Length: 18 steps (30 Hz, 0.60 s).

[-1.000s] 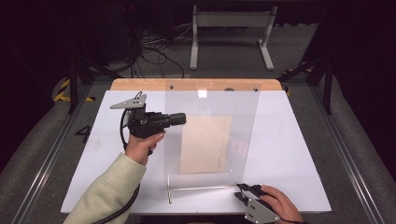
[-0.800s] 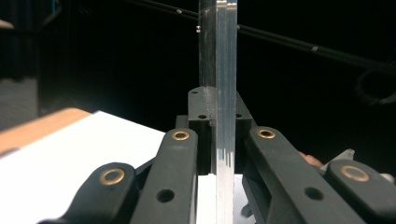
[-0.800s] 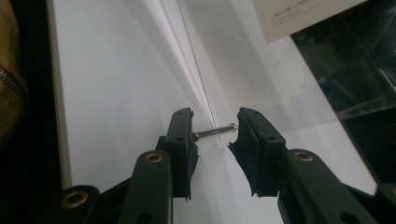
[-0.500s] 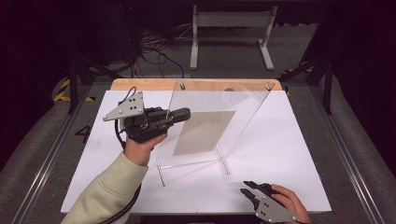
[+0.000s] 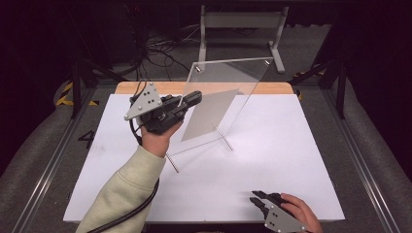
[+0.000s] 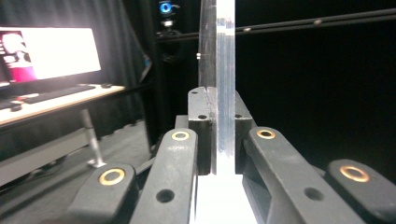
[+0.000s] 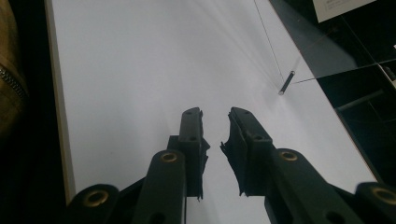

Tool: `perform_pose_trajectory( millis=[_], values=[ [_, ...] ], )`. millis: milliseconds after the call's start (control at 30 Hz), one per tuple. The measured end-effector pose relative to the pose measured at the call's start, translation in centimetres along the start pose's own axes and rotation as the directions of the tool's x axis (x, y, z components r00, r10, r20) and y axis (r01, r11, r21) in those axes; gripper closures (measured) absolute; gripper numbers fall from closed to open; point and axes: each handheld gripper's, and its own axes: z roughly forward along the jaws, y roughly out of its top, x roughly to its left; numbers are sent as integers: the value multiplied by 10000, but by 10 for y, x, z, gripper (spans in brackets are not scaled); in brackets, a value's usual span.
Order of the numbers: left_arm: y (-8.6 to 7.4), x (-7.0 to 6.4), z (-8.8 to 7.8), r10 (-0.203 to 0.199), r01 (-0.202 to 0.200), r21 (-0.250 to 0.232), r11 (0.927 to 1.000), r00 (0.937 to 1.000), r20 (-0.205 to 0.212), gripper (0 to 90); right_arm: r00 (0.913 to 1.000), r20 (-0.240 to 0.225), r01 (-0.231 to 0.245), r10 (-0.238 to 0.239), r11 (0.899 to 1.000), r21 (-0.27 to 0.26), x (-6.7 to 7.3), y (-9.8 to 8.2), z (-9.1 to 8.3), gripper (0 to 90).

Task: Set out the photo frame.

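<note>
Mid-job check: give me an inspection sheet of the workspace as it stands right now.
Surface: white tabletop, wooden strip along its far edge.
Job's things: clear acrylic sign holder with a paper sheet inside, tilted up, two metal feet near the table.
Clutter: nothing seen.
Grippers: left gripper shut on the holder's edge; right gripper low over the near right of the table, jaws slightly apart, nothing between them.
Cables: black cable trails under the left sleeve.
Surroundings: dark floor, loose cables, white frame stand beyond the table.

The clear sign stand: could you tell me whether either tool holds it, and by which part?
The left tool grips the clear sign stand by its side edge.
</note>
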Motion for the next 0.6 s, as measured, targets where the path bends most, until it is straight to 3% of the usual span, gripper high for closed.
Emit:
perform_pose_trajectory(
  millis=[233, 600],
  values=[
    [-9, -1, -7, -114, 116, 53, 9999, 9994, -330, 856, 9999, -13, -136, 136, 9999, -14, 0, -1, 0, 742],
    [-15, -22, -34, -412, 534, 886, 9946, 9901, -1345, 853, 9996, -69, -289, 288, 9995, -89, 0, 0, 4, 697]
  ],
)
